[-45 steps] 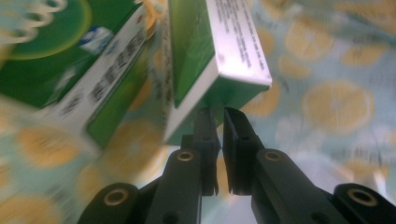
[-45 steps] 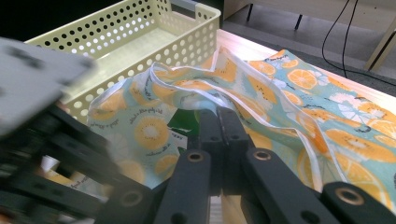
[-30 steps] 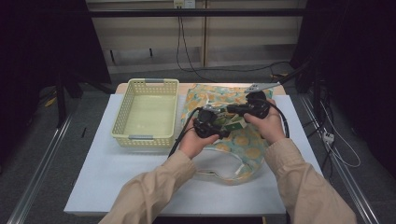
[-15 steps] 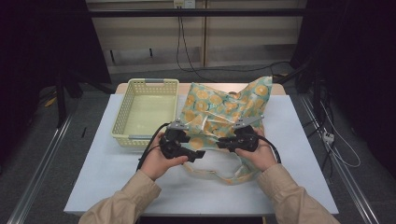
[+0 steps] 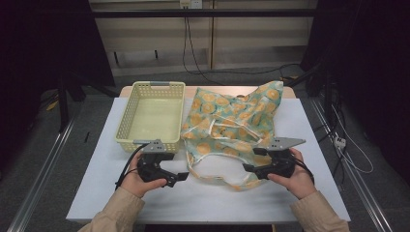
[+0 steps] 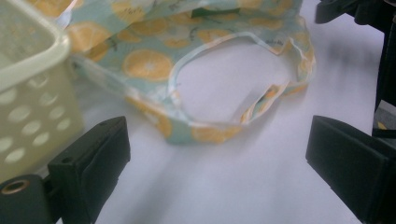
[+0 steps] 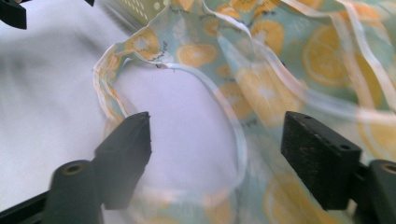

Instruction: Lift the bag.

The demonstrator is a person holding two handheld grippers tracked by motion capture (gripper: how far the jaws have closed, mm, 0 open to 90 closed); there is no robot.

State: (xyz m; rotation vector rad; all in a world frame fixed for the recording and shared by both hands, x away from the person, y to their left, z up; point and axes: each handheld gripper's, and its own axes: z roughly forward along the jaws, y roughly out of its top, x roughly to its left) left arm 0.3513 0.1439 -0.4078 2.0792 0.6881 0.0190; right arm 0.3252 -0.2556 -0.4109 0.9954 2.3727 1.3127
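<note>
The orange-slice print bag (image 5: 232,123) lies on the white bench (image 5: 96,188), its handle loop (image 5: 217,171) between the two hand-held grippers. The left hand-held gripper (image 5: 183,176) has just been opening and stands wide, nothing between its jaws. The right hand-held gripper (image 5: 247,168), also just opened, straddles the loop without pressing it. Small dark print on the fabric is unreadable. A yellow basket (image 5: 126,125) sits beyond the left one.

White table (image 5: 96,193): yellow basket (image 5: 151,116) back left, orange-print bag (image 5: 232,125) touching its right side, handles toward near edge.
</note>
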